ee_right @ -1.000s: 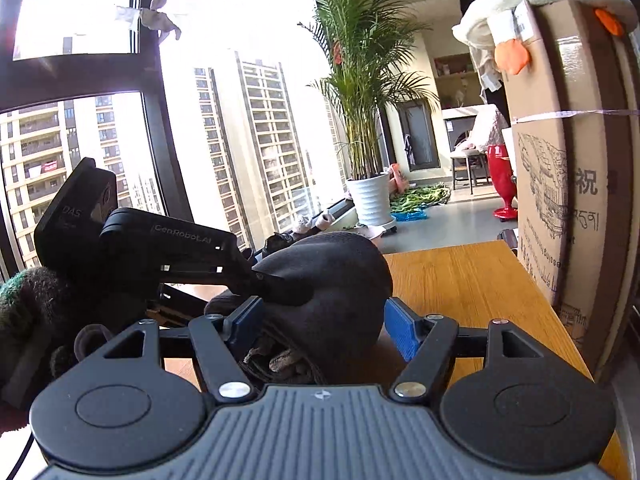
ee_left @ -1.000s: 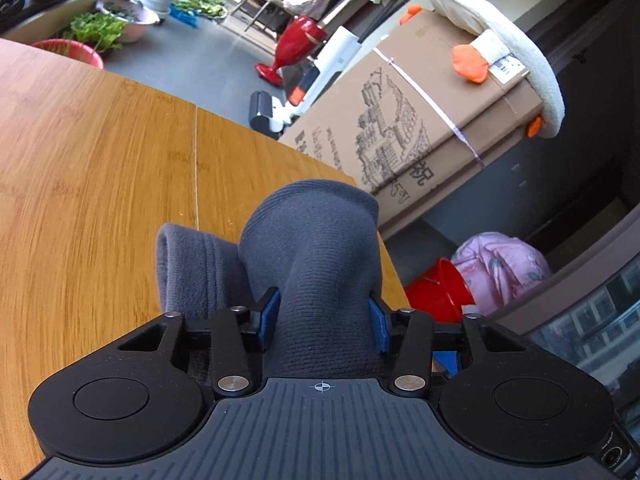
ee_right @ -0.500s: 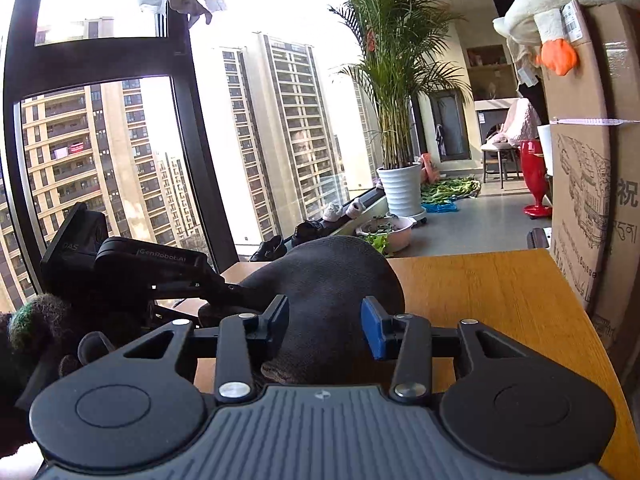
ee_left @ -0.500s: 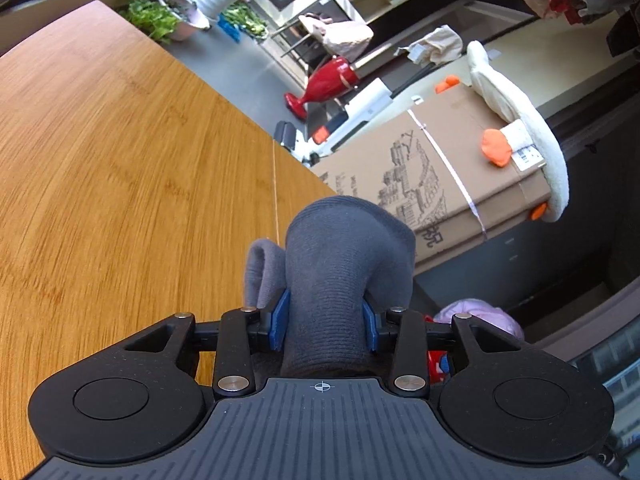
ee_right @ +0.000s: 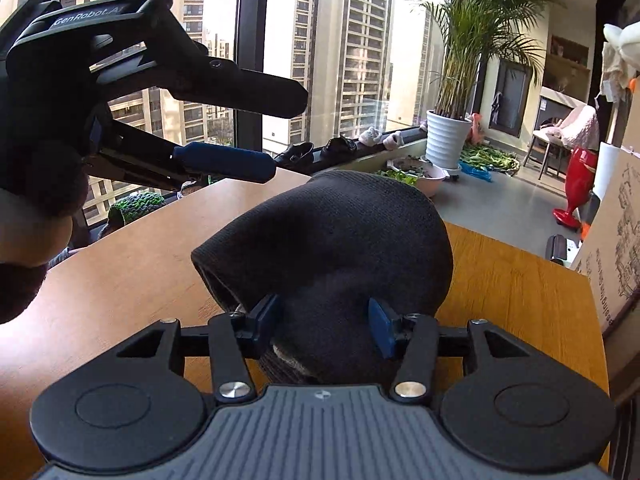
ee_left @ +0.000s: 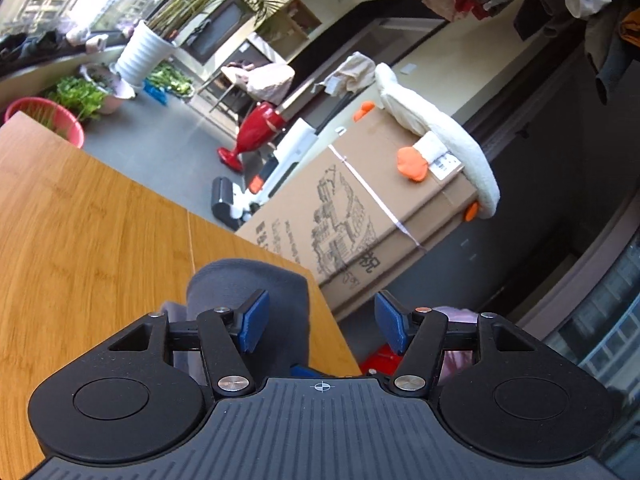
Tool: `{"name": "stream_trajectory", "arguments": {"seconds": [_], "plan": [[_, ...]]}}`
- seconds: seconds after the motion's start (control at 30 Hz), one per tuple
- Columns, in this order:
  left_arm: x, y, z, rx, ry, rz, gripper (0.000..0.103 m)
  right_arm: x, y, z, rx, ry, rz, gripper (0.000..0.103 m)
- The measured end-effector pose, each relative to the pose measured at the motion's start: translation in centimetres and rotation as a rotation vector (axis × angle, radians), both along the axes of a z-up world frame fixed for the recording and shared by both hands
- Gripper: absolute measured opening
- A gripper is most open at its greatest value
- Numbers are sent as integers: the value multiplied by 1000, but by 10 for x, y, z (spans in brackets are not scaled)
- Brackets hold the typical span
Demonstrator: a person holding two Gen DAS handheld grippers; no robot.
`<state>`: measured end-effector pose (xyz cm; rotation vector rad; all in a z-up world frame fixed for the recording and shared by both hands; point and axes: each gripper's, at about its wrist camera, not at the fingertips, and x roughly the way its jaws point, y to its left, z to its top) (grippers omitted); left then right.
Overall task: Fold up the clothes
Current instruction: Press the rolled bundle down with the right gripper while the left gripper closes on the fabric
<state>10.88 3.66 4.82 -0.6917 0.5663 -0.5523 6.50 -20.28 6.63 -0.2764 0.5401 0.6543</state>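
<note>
Left wrist view rolled, close above the table (ee_left: 92,240), facing the cardboard box (ee_left: 360,216) at 1 o'clock, right wrist view facing windows, both sharing the grey garment (ee_right: 332,248), table, box.

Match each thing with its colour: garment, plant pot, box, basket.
Things:
1. garment
2. plant pot
3. box
4. basket

Colours:
a. pink
b. white
c. dark grey
d. brown

Pairs: 1-c, 2-b, 3-d, 4-a
</note>
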Motion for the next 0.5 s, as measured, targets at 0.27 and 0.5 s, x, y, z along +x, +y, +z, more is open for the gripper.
{"name": "stream_trajectory", "arguments": {"seconds": [0.27,0.5], "plan": [[18,-4,-53,59,97,67,5,4,-23,15,17,-25,-47,62],[7,-3,-52,119,57,64,5,44,-45,34,383,120,-156,39]]}}
